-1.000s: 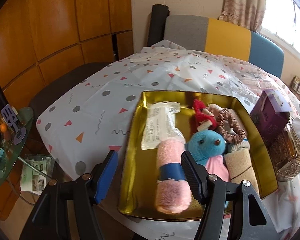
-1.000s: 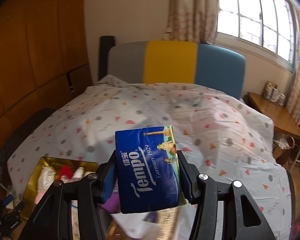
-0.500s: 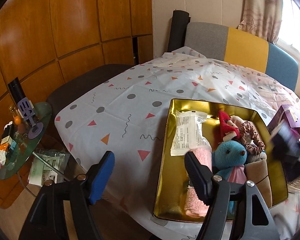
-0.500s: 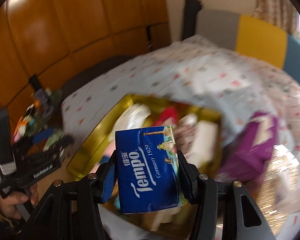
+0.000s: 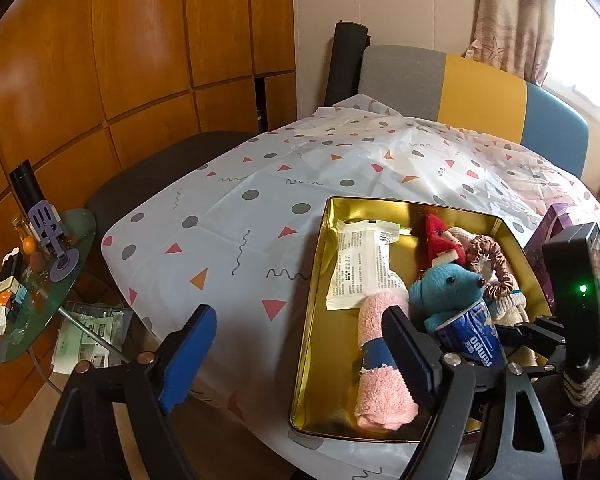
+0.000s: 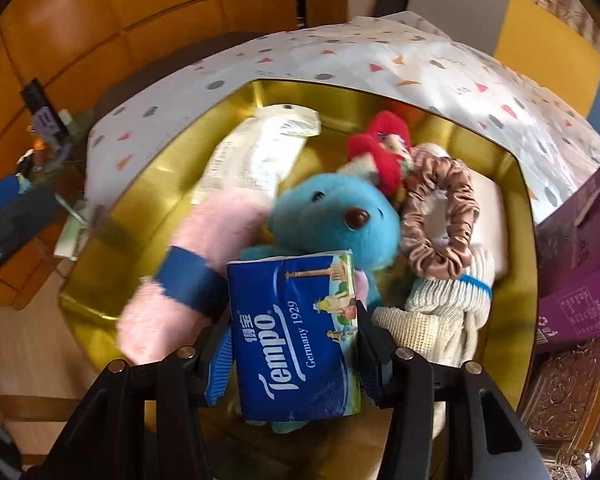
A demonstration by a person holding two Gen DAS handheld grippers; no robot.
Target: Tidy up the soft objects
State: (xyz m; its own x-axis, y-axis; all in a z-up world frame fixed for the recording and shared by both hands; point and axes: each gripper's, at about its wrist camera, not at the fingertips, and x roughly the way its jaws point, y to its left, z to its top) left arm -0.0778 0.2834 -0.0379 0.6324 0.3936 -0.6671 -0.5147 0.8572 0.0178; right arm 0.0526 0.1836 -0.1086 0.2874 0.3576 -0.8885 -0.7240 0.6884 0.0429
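My right gripper (image 6: 296, 340) is shut on a blue Tempo tissue pack (image 6: 300, 344) and holds it low over the gold tray (image 6: 516, 208), just above the blue plush toy (image 6: 332, 216). The pack (image 5: 474, 342) also shows in the left wrist view, over the tray (image 5: 320, 320). The tray holds a pink rolled towel (image 5: 380, 368), a white packet (image 5: 360, 264), a red plush (image 5: 440, 240), a brown scrunchie (image 6: 440, 220) and cream cloths (image 6: 448, 312). My left gripper (image 5: 296, 344) is open and empty, at the tray's near left corner.
The table wears a white patterned cloth (image 5: 260, 208). A purple box (image 6: 580, 264) and an ornate metal box (image 6: 568, 392) stand right of the tray. A glass side table (image 5: 28, 292) with clutter is at the left. A colour-block chair (image 5: 460, 84) stands behind.
My right gripper swung down with the tissue pack, from high above the table to low over the tray. My left gripper drew back and to the left.
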